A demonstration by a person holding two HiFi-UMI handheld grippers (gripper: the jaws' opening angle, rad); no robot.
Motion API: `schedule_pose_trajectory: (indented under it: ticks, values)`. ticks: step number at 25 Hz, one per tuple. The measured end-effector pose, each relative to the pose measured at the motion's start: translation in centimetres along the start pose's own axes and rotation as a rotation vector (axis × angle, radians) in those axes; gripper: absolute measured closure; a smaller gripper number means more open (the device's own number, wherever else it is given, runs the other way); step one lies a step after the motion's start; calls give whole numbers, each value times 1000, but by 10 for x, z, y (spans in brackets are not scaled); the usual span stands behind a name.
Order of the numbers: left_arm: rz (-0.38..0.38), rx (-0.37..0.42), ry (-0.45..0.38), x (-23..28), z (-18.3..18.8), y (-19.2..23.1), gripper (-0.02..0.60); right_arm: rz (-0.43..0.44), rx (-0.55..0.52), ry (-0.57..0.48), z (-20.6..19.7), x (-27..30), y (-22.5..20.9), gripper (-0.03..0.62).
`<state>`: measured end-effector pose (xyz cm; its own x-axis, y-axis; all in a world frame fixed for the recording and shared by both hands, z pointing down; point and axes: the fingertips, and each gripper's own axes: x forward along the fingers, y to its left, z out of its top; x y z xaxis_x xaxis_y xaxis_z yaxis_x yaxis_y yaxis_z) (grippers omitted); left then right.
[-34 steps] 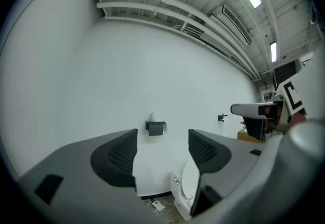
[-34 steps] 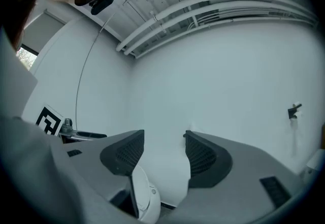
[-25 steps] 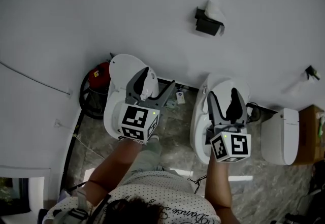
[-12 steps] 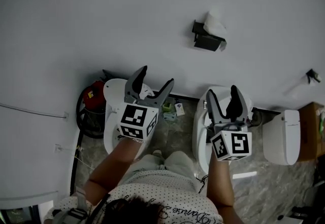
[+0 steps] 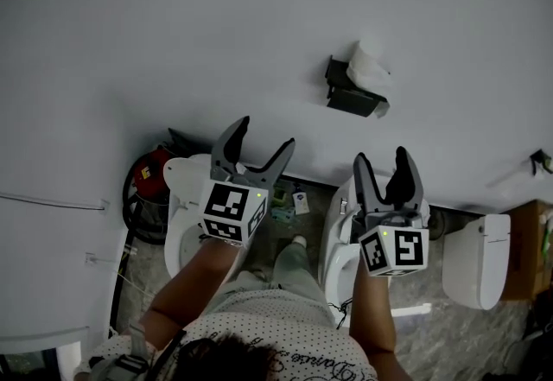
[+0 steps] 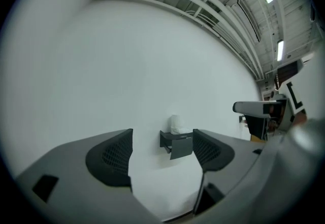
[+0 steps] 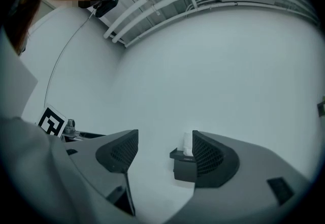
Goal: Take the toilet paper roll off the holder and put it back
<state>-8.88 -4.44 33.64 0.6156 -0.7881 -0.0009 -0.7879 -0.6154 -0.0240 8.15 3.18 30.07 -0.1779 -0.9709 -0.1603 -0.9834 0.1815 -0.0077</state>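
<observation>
3 white toilets [image 5: 471,260] line the wall [image 5: 173,42]; marble floor [image 5: 449,327].

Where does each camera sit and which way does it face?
Head view: on the person's head, steeply down the wall; shows forearms, left gripper, right gripper.
Left gripper view: on that gripper, facing the wall; open jaws frame the holder.
Right gripper view: on that gripper, facing the wall; jaws open.
Shared: all show the holder and toilet paper roll.
</observation>
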Motion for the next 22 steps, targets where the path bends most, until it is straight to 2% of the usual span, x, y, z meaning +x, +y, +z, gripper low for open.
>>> schedule_pose_trajectory:
  ticks: [6,11,16,22]
  values:
    - [57,-4,-12,83,4,5,229,41,6,-11,1,59,-70,270]
    - [101,-8,-12,127,6,1,229,87,12,-6,-2,90,-111,269]
    - [131,0,-2,150,8,4,229,121,30,-42,-1,113,-128,269]
    - [134,-3,9,167,8,18,229,143,40,-12,-10,138,-124,260]
